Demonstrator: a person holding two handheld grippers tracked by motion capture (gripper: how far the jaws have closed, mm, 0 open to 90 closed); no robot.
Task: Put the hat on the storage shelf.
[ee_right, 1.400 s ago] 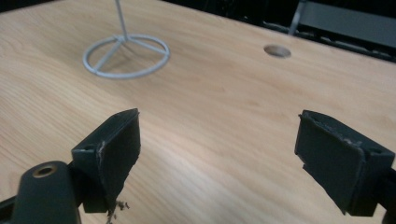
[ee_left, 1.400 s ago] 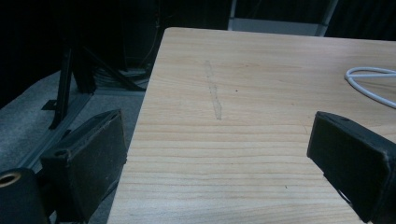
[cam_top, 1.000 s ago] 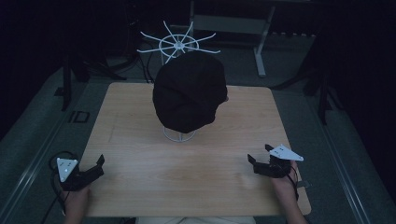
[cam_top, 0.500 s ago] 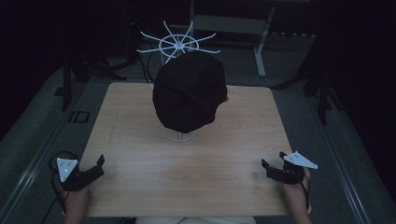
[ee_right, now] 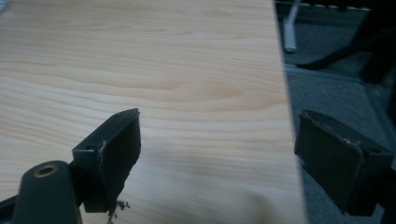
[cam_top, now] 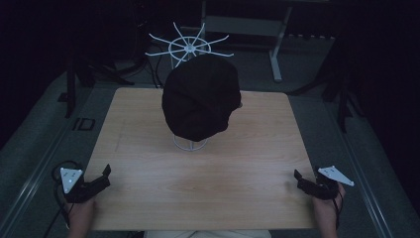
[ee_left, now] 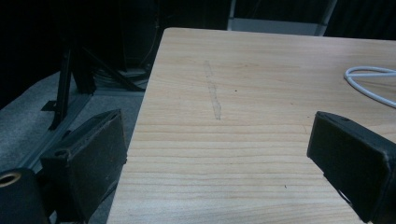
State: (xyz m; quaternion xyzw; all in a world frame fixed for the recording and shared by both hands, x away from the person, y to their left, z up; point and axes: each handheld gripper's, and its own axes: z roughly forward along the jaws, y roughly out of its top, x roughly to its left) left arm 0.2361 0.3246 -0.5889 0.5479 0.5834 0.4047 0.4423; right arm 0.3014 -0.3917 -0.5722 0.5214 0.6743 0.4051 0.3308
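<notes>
Left gripper point(cam_top: 101, 177): black blocky body, grey three-cornered plate showing on top, dark cable looping behind. Right gripper point(cam_top: 301, 179): same black build, pale triangular plate. Jaws: black rectangular blocks, worn edges, brass-ringed hole sitting beside one.

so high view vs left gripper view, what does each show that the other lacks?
High view alone: the black cap draped over a white wire stand, a white spoked rack behind the table, and both tools, left tool and right tool, at the near corners. Left gripper view alone: that tool's jaws close up, spread wide, nothing between, plus a faint scuff mark on the wood. Shared: the wooden table, part of the stand's white base ring and the dark floor to the table's left.
</notes>
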